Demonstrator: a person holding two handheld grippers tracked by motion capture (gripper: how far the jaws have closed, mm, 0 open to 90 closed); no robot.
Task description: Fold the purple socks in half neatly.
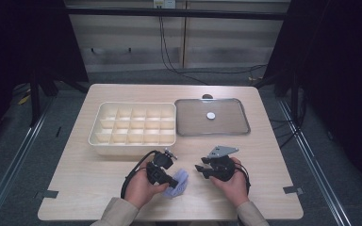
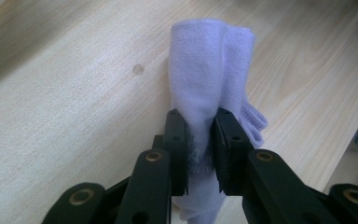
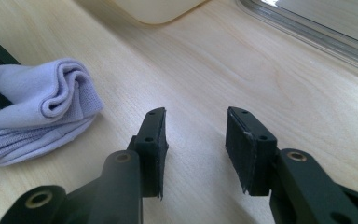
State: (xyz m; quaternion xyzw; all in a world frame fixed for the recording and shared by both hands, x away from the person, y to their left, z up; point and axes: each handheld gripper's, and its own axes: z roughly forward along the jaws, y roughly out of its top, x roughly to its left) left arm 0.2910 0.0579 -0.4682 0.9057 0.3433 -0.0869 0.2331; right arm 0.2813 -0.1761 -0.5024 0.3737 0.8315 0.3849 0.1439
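Left gripper view shows my left gripper (image 2: 199,140) clamped on the folded lilac sock (image 2: 209,70); beside it my right gripper (image 3: 196,144) gapes empty over bare table (image 3: 261,65)

The lavender cloth (image 2: 209,79) runs past the bottom edge between the jaws; the tray's small white disc (image 1: 210,115) is too small to identify.

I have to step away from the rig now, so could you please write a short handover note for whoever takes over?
Left gripper: shut on the folded lilac sock, near the table's front edge.
Right gripper: open, nothing between its jaws, resting beside the sock.
Compartment box and metal tray sit further back; the sock is in neither.
Done: sock gripped. Left, probably: carry it to a box compartment.
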